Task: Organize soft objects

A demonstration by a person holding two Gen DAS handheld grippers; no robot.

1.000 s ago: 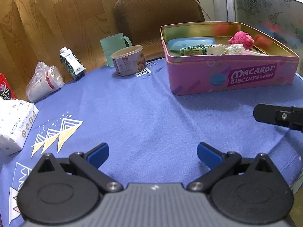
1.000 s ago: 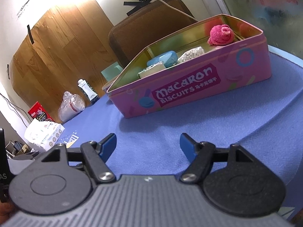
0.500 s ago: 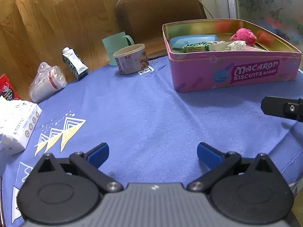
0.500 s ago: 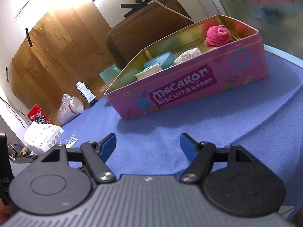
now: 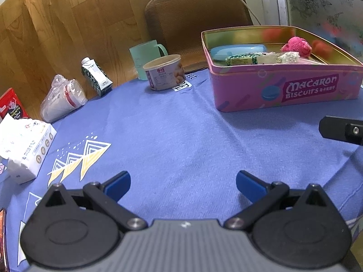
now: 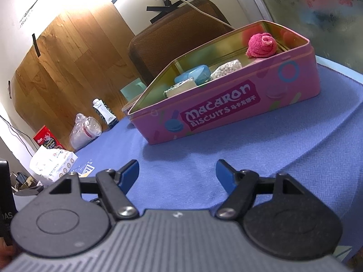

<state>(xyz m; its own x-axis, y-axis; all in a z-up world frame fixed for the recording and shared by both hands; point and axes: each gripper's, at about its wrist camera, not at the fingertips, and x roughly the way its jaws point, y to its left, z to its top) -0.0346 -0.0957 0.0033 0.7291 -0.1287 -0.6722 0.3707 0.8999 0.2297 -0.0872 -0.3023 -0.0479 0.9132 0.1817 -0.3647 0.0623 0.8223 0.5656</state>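
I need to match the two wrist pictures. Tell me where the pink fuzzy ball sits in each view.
Left wrist: the pink fuzzy ball is at upper right, inside the tin's far right part.
Right wrist: it is right of centre near the top, at the tin's far end.
Shared landmark: the pink Macaron Biscuits tin, with its label facing both cameras.

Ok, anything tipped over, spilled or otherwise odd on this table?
Only the bagged stack of cups lying on its side near the left edge. The milk carton, can and pink tin stand upright; no spills.
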